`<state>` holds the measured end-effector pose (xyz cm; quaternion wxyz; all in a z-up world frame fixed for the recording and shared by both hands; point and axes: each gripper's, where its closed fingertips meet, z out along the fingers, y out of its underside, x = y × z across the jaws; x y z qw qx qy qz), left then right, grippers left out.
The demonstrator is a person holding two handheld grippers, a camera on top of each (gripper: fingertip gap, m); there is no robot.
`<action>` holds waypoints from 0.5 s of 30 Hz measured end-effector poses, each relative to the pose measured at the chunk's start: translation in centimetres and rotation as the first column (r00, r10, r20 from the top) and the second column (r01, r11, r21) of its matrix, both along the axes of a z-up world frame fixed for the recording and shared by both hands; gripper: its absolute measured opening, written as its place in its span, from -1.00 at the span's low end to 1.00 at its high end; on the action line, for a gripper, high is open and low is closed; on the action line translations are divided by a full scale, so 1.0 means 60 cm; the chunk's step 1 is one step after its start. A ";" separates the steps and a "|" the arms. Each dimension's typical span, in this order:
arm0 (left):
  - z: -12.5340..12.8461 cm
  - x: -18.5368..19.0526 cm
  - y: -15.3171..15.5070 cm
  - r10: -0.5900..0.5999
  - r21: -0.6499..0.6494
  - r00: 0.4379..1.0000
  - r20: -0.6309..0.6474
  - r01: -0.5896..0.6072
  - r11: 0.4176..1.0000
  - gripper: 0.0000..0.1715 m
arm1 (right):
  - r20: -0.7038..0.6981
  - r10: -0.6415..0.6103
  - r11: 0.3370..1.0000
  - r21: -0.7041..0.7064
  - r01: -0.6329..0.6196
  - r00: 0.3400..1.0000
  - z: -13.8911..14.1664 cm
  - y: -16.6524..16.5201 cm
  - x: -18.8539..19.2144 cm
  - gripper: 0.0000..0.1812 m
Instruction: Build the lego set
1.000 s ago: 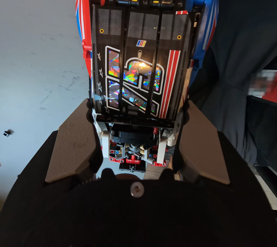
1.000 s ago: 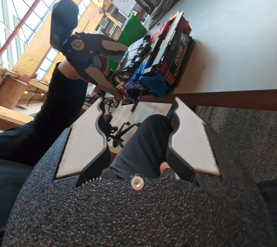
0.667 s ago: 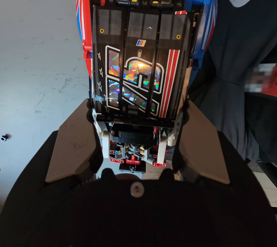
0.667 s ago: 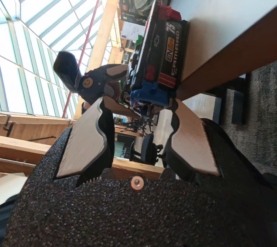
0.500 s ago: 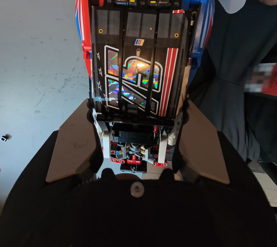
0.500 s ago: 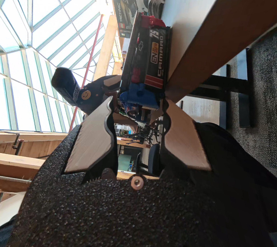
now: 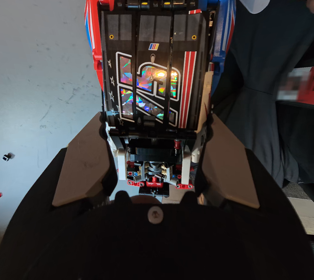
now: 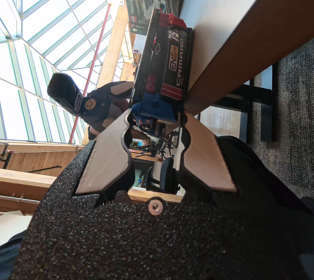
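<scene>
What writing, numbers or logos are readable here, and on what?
I won't quote writing; it stands on:
Black lego car roof panel: large holographic sticker.
Car's black side panel: white lettering, logos.
Dark cardboard box: printed lettering.
White label on left gripper: small print.

The lego car (image 7: 153, 74) fills the whole gap between the left gripper (image 7: 155, 123) fingers, so nothing else fits in there. To its left the grey table (image 7: 42, 68) is bare but for one tiny black piece (image 7: 6, 157), while a person's dark clothes (image 7: 265, 102) crowd the right side. Between the right gripper (image 8: 155, 116) fingers the gap is free up to the tips, where the car's blue end (image 8: 153, 107) and the table's brown edge (image 8: 237, 47) block the way.
</scene>
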<state>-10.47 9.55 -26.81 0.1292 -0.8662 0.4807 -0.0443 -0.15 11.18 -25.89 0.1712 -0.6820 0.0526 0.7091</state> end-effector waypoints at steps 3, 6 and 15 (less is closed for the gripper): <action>0.002 0.002 -0.002 -0.007 0.000 1.000 0.013 0.007 1.000 0.34 | 0.012 -0.008 1.000 0.005 0.008 1.000 0.006 -0.006 0.002 -0.43; 0.009 0.002 -0.002 0.000 -0.001 0.999 0.041 0.000 1.000 0.34 | 0.008 -0.014 1.000 0.028 0.014 1.000 0.025 -0.004 0.003 -0.43; 0.026 -0.005 0.016 0.068 -0.059 0.985 0.159 -0.059 0.996 0.34 | 0.063 0.040 0.994 0.095 -0.046 0.997 0.059 0.026 -0.014 -0.48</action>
